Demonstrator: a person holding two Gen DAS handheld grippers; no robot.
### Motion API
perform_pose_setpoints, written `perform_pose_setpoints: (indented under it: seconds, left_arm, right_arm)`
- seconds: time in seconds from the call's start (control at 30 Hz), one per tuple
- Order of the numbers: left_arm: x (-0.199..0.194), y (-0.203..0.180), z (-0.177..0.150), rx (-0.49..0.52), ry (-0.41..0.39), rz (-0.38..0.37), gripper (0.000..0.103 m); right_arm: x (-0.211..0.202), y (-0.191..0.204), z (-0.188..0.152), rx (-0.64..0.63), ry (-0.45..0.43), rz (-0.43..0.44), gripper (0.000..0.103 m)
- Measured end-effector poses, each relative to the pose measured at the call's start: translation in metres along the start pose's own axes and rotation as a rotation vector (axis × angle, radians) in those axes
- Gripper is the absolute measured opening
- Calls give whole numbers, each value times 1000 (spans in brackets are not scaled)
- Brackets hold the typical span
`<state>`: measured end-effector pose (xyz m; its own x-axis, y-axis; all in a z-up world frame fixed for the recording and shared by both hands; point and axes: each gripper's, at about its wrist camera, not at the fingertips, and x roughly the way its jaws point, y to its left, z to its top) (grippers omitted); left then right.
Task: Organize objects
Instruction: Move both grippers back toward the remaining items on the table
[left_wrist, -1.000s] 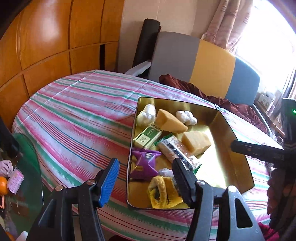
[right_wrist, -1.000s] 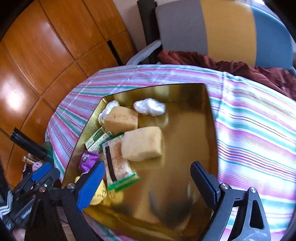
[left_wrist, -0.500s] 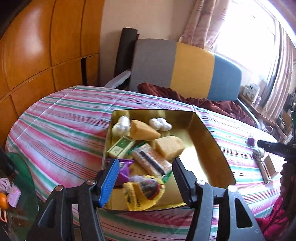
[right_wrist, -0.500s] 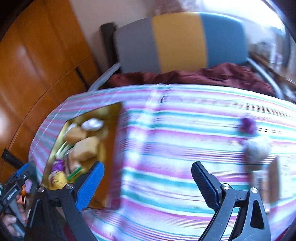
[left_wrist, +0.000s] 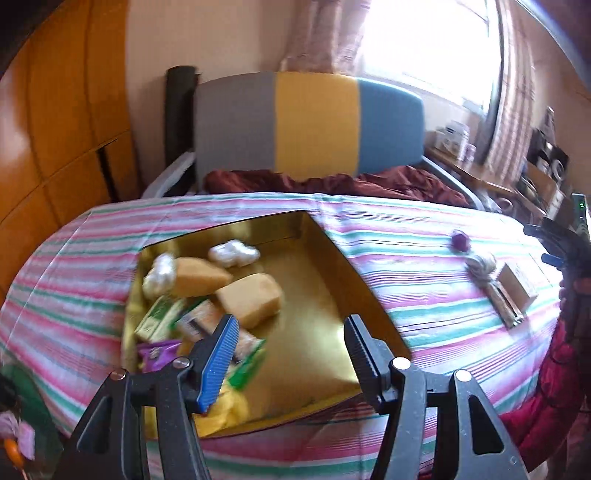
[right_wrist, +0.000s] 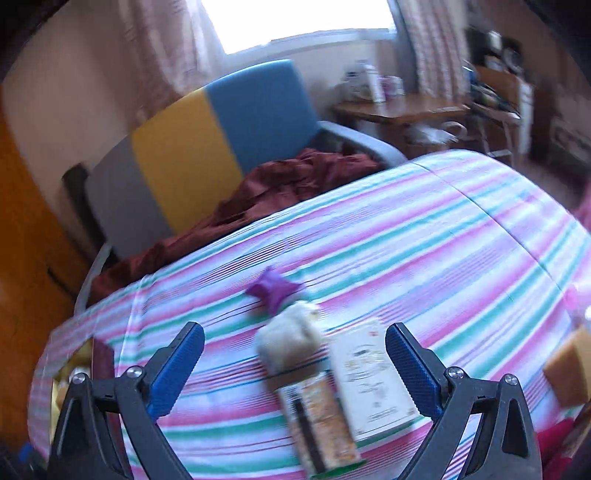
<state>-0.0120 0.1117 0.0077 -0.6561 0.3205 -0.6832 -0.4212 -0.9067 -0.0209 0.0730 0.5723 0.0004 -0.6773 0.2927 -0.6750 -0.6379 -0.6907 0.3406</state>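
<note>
A round worktop is covered with a cloth of pink, green and white stripes. On it a shiny gold tray is seen from the left wrist view. The tray is partly filled on its left side — two yellow sponge blocks, two white puffy things, a green box, a purple packet, a snack bag and something yellow at the near edge. The right side of the tray is bare gold.

The left claw is held over the near edge of the tray. Its jaws are partly apart and nothing is gripped between them.

The right claw is held over the other side of the worktop, well apart from the tray. Its jaws are opening wide, and nothing is pressed by the pads. Below the gap between them four things are lying on the cloth, close together in a row: a small purple wrapped thing farthest away, then a pale round bundle, then a long snack packet nearest the camera. A flat white box is lying just beside the packet, on its right. These things are blurred, so the print on them cannot be read.

An orange-brown block is seen at the right edge of the same view. Behind the worktop a chair in grey, yellow and blue is standing, with a dark red cloth on its seat. A red sleeve is seen at the right of the left view.
</note>
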Motion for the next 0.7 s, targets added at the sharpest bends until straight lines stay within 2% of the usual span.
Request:
perform_pose_setpoints:
  seconds: [0.1,0.27,0.4,0.53,0.7]
  left_arm:
    - [10,-21,7,26,22,-36,60]
    - [40,-59,14,43,114,-139,60]
    - [60,-96,10,110,171,-189,60]
    - [77,-133,9,168,224,-268,60]
    - [100,-173,11,193,295,-369,59]
  right_arm:
    - [1,-24,4,129,-1,25,99]
    - [-4,-41,8,230,-32,36,100]
    - [-11,-61,7,340,-67,42,100]
    - [-10,-83,3,463,-64,58,100]
    - [-5,-86,1,493,-46,89,101]
